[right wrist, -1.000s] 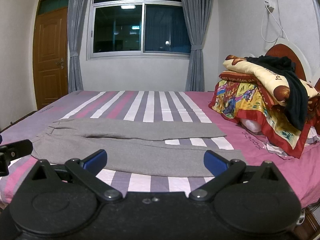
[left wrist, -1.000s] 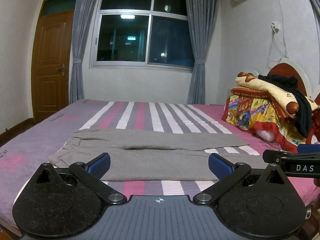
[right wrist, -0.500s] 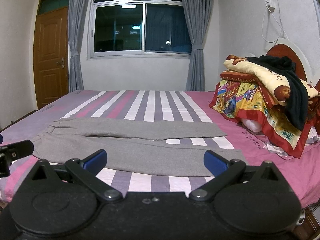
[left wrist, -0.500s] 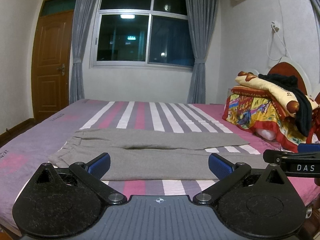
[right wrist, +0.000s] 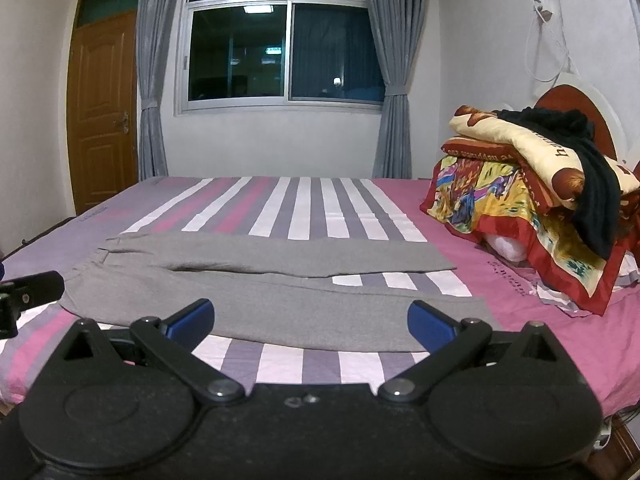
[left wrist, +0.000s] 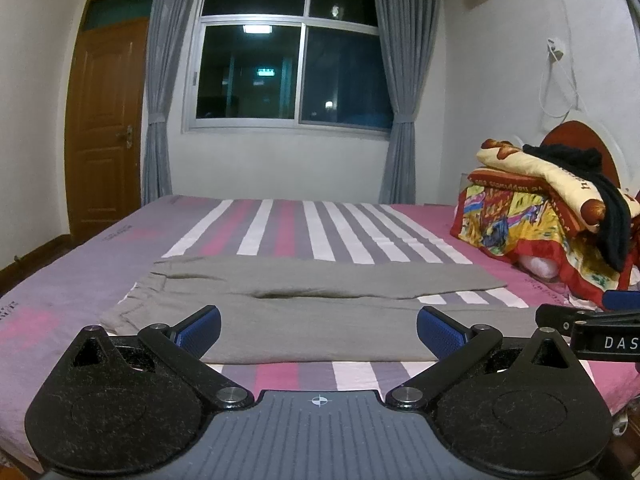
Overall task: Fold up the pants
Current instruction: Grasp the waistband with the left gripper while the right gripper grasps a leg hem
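Grey pants lie flat on the striped bed, waistband at the left, both legs stretched to the right and slightly apart at the ends. The right wrist view shows the same pants. My left gripper hovers open over the near leg, close to the bed's front edge, with nothing between its blue pads. My right gripper is open too, held in front of the near leg toward its hem end. Part of the right gripper shows at the right edge of the left wrist view.
The bed sheet is striped pink, purple and white. A pile of colourful blankets with a black garment sits at the headboard on the right. A window with grey curtains and a wooden door stand behind the bed.
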Motion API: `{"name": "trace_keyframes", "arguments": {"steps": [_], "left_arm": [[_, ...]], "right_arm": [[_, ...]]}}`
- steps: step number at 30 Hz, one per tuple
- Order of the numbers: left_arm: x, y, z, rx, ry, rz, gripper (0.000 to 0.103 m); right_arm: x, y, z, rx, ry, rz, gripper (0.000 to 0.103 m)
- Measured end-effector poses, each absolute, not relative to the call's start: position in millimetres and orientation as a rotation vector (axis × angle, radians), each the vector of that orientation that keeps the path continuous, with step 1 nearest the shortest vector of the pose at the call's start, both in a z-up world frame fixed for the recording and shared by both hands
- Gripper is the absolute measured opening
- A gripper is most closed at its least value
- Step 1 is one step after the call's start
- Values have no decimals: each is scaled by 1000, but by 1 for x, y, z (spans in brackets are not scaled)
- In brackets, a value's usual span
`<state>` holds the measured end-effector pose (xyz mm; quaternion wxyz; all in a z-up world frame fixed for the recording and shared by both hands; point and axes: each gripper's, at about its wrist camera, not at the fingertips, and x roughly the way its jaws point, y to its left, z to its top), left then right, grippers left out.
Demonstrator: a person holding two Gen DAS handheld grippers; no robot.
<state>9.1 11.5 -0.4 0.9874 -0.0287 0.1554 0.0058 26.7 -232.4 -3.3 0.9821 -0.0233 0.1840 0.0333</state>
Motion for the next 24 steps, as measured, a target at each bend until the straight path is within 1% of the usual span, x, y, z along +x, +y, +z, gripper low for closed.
{"name": "trace_keyframes", "arguments": {"steps": [10,14,17,19,21,22,24], "left_arm": [[14,14,-2,-66,327,5,103],[32,37,2,-151,341,-1,103],[64,70,-1,-204,384,-11,103],[86,93,-2,-193,395,-4,103],[113,118,-4,-139,393,46,103],[127,132,-6,-124,404,49,103],[163,169,-14,-113,438,65,103]], "right_arm": [[28,-232,-3,-48,372,78,101],[41,-238,5,-33,349,156,101],[62,-242,15,-28,328,206,101],[92,-244,14,-50,387,204,101],[139,-253,5,-29,542,237,101],[156,-258,1,-8,583,274,101],[182,-264,-1,5,577,286,101]]}}
